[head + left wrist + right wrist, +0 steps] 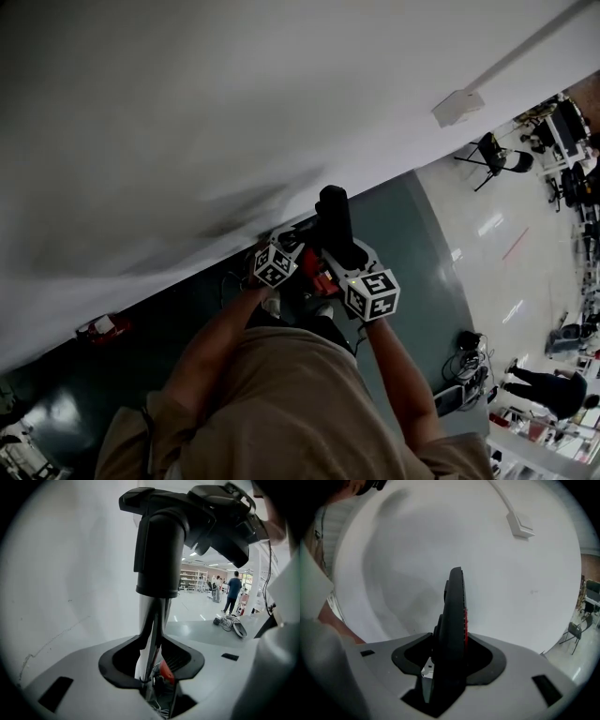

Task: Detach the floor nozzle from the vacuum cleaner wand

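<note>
The floor nozzle point(335, 220) is black and is held up in front of a white wall. In the right gripper view it shows edge-on as a thin black slab point(453, 616) with a red strip. My right gripper point(445, 686) is shut on it. In the left gripper view a shiny silver wand point(150, 620) runs up into the nozzle's black neck point(159, 550). My left gripper point(152, 681) is shut on that wand just below the neck. Both marker cubes show in the head view, the left gripper point(296, 268) beside the right gripper point(343, 264) and close together.
The white wall point(187, 112) carries a small white box point(458, 106) on a conduit. Below lies a grey-green floor point(412, 234), with a folding chair point(497, 155) and a red-and-white object point(101, 326). A person point(232, 590) stands far off near cables point(229, 623).
</note>
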`<state>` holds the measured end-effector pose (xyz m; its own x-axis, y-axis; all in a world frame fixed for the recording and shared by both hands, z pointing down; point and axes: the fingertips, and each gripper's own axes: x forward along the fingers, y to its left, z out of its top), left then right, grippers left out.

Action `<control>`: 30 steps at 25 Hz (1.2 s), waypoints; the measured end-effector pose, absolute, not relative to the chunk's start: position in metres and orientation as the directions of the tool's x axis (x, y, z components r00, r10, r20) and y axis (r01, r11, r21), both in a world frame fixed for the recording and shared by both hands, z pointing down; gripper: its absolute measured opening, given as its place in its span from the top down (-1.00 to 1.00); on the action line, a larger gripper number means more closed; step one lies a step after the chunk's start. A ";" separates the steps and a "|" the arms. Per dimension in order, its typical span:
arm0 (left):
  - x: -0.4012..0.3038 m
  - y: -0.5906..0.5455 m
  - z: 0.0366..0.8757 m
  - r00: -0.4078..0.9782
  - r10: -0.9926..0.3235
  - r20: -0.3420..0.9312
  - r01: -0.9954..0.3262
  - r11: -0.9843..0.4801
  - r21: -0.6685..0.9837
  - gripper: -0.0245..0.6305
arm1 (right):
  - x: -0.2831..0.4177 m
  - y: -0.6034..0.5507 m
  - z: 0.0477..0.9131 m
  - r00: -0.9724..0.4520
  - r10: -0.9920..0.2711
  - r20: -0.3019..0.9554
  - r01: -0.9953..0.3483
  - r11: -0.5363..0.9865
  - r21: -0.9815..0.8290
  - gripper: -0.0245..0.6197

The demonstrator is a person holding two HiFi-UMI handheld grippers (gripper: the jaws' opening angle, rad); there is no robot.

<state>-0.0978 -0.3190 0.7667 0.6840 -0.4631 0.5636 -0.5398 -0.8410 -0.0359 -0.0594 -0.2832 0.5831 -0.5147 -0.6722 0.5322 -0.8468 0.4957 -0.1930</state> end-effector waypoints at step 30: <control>-0.118 -0.298 0.781 0.679 -0.422 0.601 -0.438 -0.890 -0.130 0.65 | -0.079 -0.256 0.563 -0.537 -0.661 0.524 -0.810 0.577 -0.102 0.29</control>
<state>-0.1177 -0.2984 0.7809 0.6789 -0.4217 0.6010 -0.4377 -0.8897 -0.1299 -0.0792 -0.2558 0.5630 -0.5370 -0.6613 0.5238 -0.8104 0.5769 -0.1024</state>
